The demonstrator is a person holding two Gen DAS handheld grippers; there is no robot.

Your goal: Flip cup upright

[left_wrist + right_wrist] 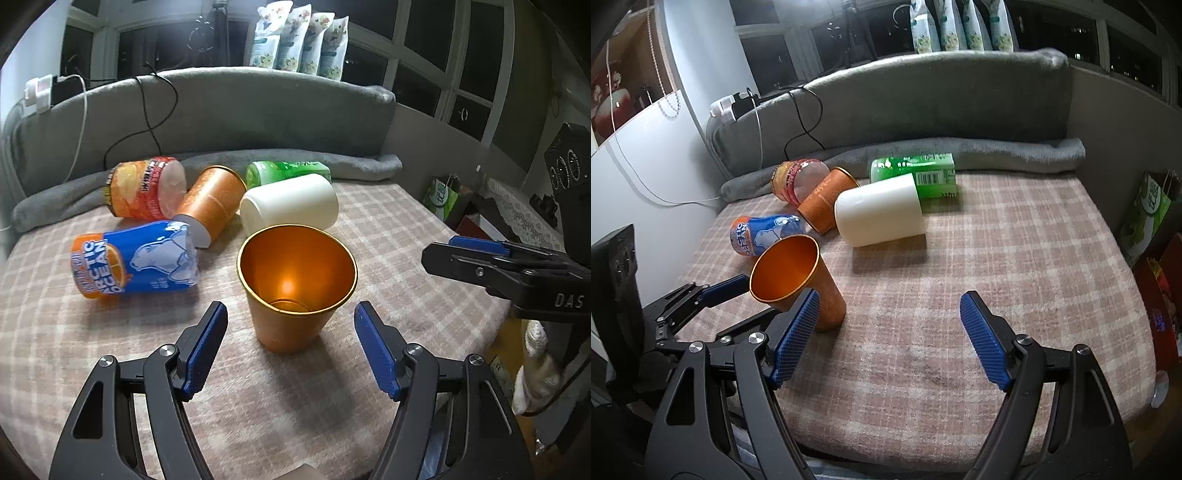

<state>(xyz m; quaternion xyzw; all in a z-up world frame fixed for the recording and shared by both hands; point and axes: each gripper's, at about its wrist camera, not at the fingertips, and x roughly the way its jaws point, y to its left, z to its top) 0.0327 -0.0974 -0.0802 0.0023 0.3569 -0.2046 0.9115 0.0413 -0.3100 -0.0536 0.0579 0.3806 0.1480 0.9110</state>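
An orange metal cup (295, 291) stands upright on the plaid cloth, its mouth facing up. My left gripper (291, 347) is open just in front of it, a finger on each side, touching nothing. The cup also shows in the right wrist view (798, 277), at the left. My right gripper (890, 339) is open and empty to the right of the cup; its left finger overlaps the cup in the image. The right gripper shows at the right edge of the left wrist view (491, 262).
Behind the cup, all on their sides, lie a white cup (291, 203), a second orange cup (212, 203), a blue Arctic Ocean cup (136, 262), a red-orange cup (147, 192) and a green can (288, 171). A grey blanket (221, 110) backs the table.
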